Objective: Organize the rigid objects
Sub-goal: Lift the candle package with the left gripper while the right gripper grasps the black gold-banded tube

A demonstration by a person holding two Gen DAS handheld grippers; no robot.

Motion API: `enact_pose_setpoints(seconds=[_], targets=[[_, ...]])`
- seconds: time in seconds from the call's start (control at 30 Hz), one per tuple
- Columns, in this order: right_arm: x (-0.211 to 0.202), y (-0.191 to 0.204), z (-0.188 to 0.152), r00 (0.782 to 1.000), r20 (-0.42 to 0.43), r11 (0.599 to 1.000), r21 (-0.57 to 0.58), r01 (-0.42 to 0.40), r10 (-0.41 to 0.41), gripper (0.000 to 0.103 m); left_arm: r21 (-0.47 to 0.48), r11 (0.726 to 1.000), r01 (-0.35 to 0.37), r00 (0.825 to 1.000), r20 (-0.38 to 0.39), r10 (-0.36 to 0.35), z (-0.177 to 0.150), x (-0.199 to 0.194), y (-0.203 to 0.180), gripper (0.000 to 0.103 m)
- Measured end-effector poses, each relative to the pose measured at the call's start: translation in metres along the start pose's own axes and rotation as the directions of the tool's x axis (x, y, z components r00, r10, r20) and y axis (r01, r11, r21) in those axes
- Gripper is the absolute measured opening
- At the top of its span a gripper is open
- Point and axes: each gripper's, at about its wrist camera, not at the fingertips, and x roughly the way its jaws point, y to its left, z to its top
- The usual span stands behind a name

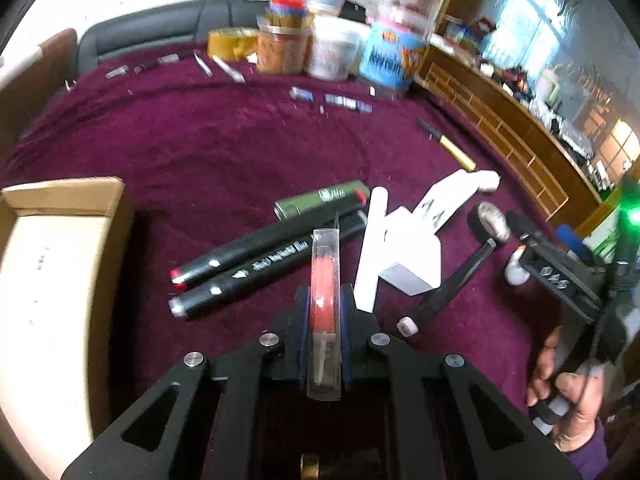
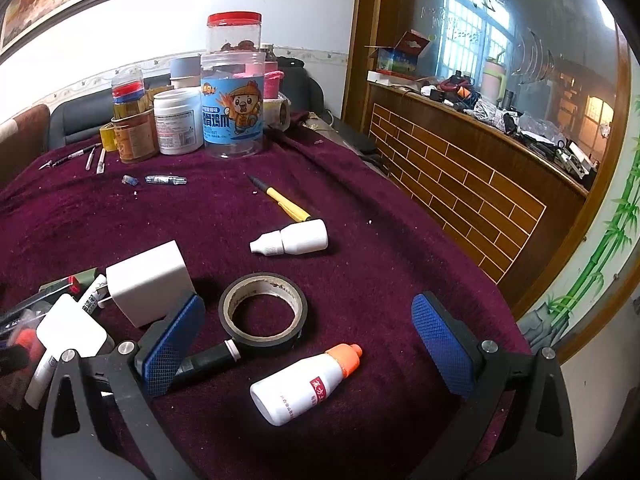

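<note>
My left gripper (image 1: 325,300) is shut on a clear plastic case with a red item inside (image 1: 326,300), held above the purple cloth. Below it lie two black markers (image 1: 256,264), a green tube (image 1: 320,200), a white charger block (image 1: 408,256) and a white stick (image 1: 372,248). An open cardboard box (image 1: 52,264) stands at the left. My right gripper (image 2: 312,344) is open above a white bottle with an orange cap (image 2: 304,384). A black tape roll (image 2: 264,308) lies just beyond it. The right gripper also shows in the left wrist view (image 1: 560,276).
A white dropper bottle (image 2: 292,242) and a yellow pen (image 2: 284,200) lie further out. Several jars (image 2: 232,100) stand at the back of the table (image 2: 360,208) with small pens and caps (image 2: 164,179) nearby. A wooden counter (image 2: 460,184) runs along the right.
</note>
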Motion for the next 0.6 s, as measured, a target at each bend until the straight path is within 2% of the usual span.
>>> enact_pose_setpoints(seconds=[0.37, 0.5, 0.6], targets=[[0.004, -0.006, 0.0, 0.999, -0.028, 0.999, 0.027, -0.018, 0.019, 0.103, -0.09, 0.992, 0.085, 0.986, 0.151, -0.07, -0.041, -0.107, 0.031, 0.01], [0.009, -0.01, 0.002, 0.994, -0.085, 0.997, 0.037, -0.071, 0.074, 0.103, -0.086, 0.994, 0.071, 0.983, 0.177, -0.055, -0.055, -0.129, 0.039, 0.01], [-0.009, -0.01, 0.003, 0.974, -0.096, 0.978, 0.045, -0.204, 0.207, 0.103, -0.062, 0.997, 0.045, 0.978, 0.206, -0.031, -0.063, -0.14, 0.041, 0.011]])
